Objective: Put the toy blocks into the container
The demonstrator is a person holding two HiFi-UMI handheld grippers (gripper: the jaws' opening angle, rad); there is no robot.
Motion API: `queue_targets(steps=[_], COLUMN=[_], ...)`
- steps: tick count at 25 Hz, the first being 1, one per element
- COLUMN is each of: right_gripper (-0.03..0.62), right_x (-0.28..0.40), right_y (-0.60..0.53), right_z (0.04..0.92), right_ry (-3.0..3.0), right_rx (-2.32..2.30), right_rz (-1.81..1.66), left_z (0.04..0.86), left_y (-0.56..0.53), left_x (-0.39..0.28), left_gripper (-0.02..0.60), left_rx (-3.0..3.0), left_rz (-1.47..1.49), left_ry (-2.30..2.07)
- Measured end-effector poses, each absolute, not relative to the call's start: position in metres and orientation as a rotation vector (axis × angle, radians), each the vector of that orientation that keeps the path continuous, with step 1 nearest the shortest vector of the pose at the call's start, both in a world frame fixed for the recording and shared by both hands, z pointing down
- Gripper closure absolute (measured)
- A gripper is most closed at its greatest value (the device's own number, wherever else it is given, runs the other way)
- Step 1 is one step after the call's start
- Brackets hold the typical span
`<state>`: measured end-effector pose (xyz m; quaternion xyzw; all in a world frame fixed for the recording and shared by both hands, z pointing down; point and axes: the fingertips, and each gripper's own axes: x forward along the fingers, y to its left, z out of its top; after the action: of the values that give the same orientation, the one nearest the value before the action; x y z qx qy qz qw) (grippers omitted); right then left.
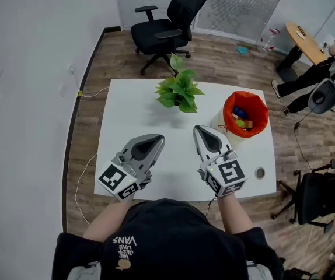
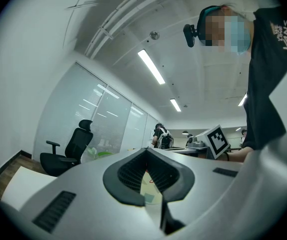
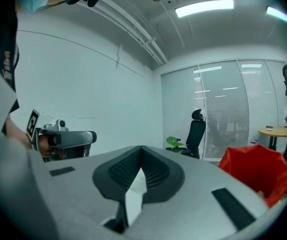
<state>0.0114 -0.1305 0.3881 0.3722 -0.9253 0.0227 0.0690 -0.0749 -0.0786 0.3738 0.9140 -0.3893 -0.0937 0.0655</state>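
A red-orange container [image 1: 246, 113] stands on the white table [image 1: 126, 107] at the right side, with several coloured toy blocks [image 1: 241, 120] inside it. No loose blocks show on the table top. My left gripper [image 1: 159, 137] rests low over the table's front left, shut and empty. My right gripper [image 1: 197, 128] is just left of the container, shut with nothing between its jaws. In the left gripper view the left gripper [image 2: 146, 149] has its tips together. In the right gripper view the right gripper [image 3: 141, 147] is closed too, and the container [image 3: 256, 171] sits at the right.
A potted green plant [image 1: 179, 91] stands at the table's far middle. A small round grommet [image 1: 260, 172] sits near the front right corner. A black office chair [image 1: 170, 25] is behind the table, another chair [image 1: 316, 194] to the right, and a seated person [image 1: 313, 74] at the far right.
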Motion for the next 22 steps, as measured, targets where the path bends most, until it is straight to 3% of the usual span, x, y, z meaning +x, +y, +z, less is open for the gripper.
queue_targets(steps=[22], right_gripper=[0.577], right_x=[0.0163], right_y=[-0.1328], right_z=[0.3895], right_ry=[-2.781], right_rx=[1.125], right_rz=[0.059], left_z=[0.3741], left_y=[-0.0821], left_x=[-0.0687], left_gripper=[0.571], left_rx=[2.763], left_rz=[-0.274], left_ry=[-1.172])
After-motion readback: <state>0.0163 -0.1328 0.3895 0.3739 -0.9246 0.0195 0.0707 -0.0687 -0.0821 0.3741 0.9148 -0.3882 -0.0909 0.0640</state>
